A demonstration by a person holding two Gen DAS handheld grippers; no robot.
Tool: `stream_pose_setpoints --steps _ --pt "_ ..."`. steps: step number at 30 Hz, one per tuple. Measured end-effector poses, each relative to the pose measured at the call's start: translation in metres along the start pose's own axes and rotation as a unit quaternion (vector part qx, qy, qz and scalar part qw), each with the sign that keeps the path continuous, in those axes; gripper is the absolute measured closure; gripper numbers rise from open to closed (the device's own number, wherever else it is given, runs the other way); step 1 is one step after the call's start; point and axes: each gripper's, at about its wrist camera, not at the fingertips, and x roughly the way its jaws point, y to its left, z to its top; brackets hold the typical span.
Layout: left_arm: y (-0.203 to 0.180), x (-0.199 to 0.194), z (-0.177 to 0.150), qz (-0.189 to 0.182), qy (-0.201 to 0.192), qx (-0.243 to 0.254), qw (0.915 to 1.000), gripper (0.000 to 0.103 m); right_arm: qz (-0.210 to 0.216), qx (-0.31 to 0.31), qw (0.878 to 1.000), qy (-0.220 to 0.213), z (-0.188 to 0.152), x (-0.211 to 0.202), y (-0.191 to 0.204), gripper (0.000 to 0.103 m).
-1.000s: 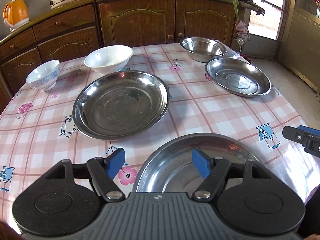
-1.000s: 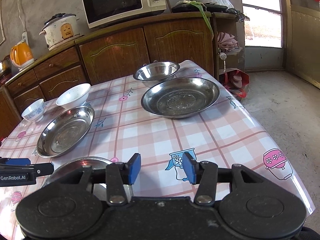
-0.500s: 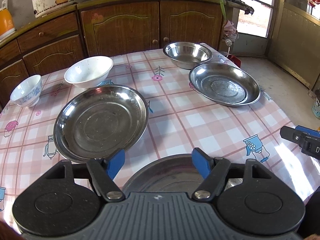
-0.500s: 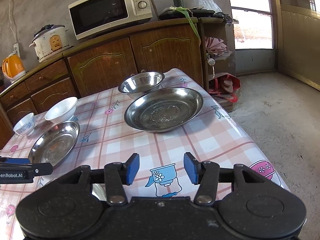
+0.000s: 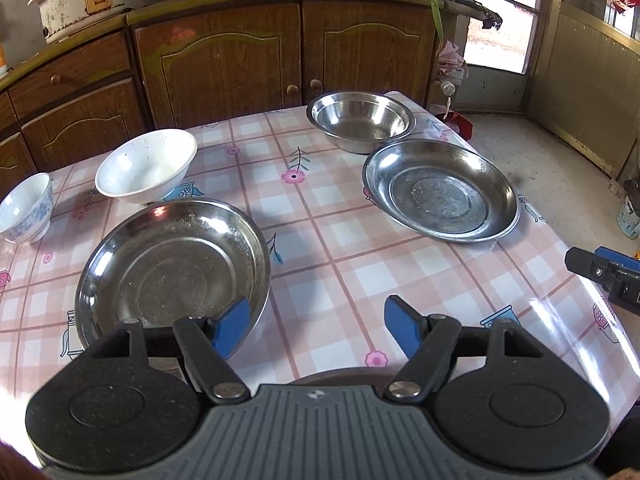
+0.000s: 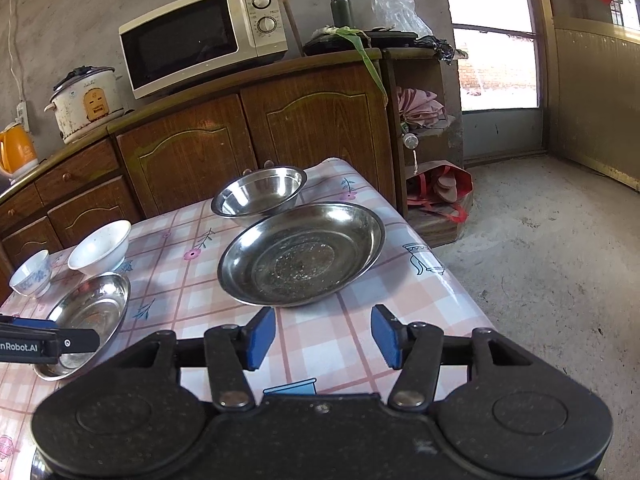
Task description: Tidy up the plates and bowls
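Left gripper (image 5: 316,330): your jaws stand spread with nothing between them, above the checked tablecloth (image 5: 344,264); the left blue pad (image 5: 230,328) overlaps the near rim of a steel plate.
Right gripper (image 6: 323,336): your jaws are apart and have just been opening; only bare cloth lies between them.
Near-left steel plate (image 5: 172,268): flat on the table just ahead of your left gripper, empty.
Nearest dish (image 5: 340,376): only a sliver of dark rim shows under your left gripper's body; I cannot tell more.
Right steel plate (image 6: 300,254): straight ahead of your right gripper, near the table's right edge.
Steel bowl (image 6: 260,192): just behind that plate, at the far corner; whether they touch I cannot tell.
White bowl (image 5: 146,166): just behind the near-left plate, upright.
Small patterned bowl (image 5: 26,208): at the far left edge, apart from the white bowl.
Background: wooden cabinets (image 6: 248,144), with a microwave (image 6: 200,36) and a rice cooker (image 6: 86,102) on top.
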Motion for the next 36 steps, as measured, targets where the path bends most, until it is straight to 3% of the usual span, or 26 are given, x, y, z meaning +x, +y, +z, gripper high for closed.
stream_pose_setpoints --steps 9,16,24,26,36 --pt "-0.004 0.036 0.031 -0.024 0.021 -0.023 0.9992 0.027 -0.011 0.006 1.0 -0.009 0.027 0.038 -0.023 0.029" --pt "-0.014 0.068 0.055 -0.025 0.027 -0.021 0.9991 0.027 -0.009 0.037 0.999 0.007 0.047 0.084 -0.045 0.028" --pt "-0.022 0.112 0.075 -0.023 0.042 -0.026 0.9985 0.025 -0.013 0.028 0.999 0.038 0.048 0.133 -0.053 0.028" --pt "-0.023 0.123 0.08 -0.026 0.044 -0.035 0.9981 0.02 -0.013 0.028 0.999 0.042 0.048 0.139 -0.054 0.028" --pt "-0.033 0.169 0.089 -0.025 0.057 -0.057 0.9965 0.02 -0.013 0.051 0.997 0.053 0.048 0.165 -0.064 0.028"
